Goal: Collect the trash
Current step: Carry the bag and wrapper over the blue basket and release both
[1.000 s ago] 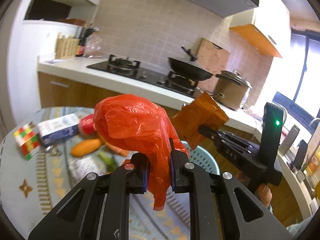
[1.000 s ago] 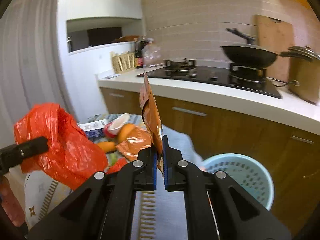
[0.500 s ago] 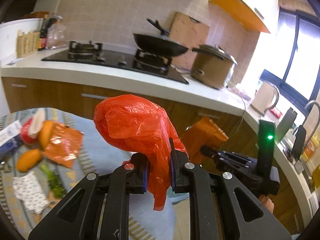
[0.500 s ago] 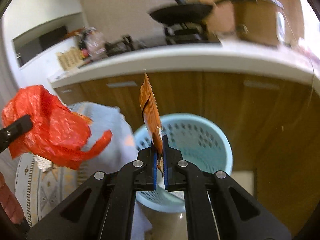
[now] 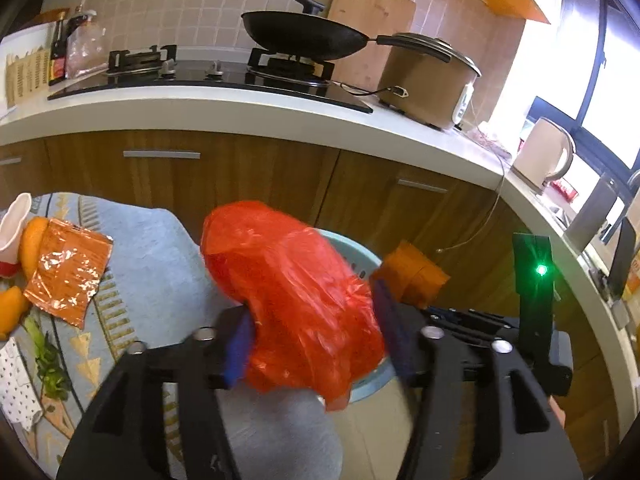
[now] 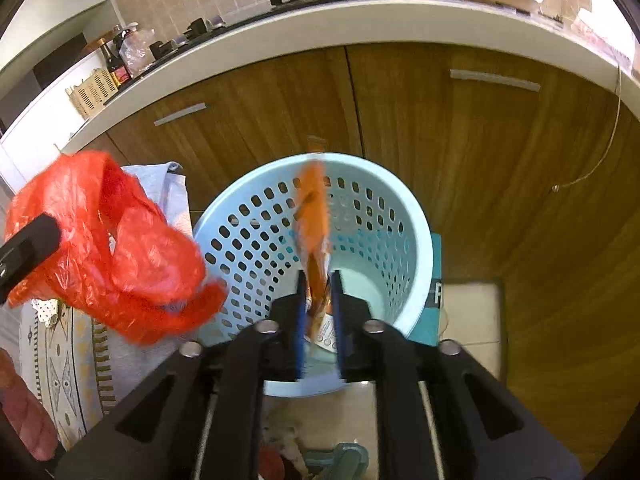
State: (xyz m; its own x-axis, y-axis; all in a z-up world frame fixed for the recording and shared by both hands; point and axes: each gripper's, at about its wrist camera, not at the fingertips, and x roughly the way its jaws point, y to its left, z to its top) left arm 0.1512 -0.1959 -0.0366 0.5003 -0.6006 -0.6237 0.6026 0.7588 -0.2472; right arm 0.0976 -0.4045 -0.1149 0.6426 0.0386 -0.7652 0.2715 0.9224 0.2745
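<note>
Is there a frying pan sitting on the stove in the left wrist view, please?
Yes, a black frying pan rests on the right burner of the stove, beside the rice cooker.

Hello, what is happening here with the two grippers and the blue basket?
A person is collecting trash with two handheld grippers. The left gripper has just been opening, with a crumpled red plastic bag between its jaws. The right gripper has just been opening too, letting an orange foil wrapper go over the light blue perforated plastic basket.
</note>
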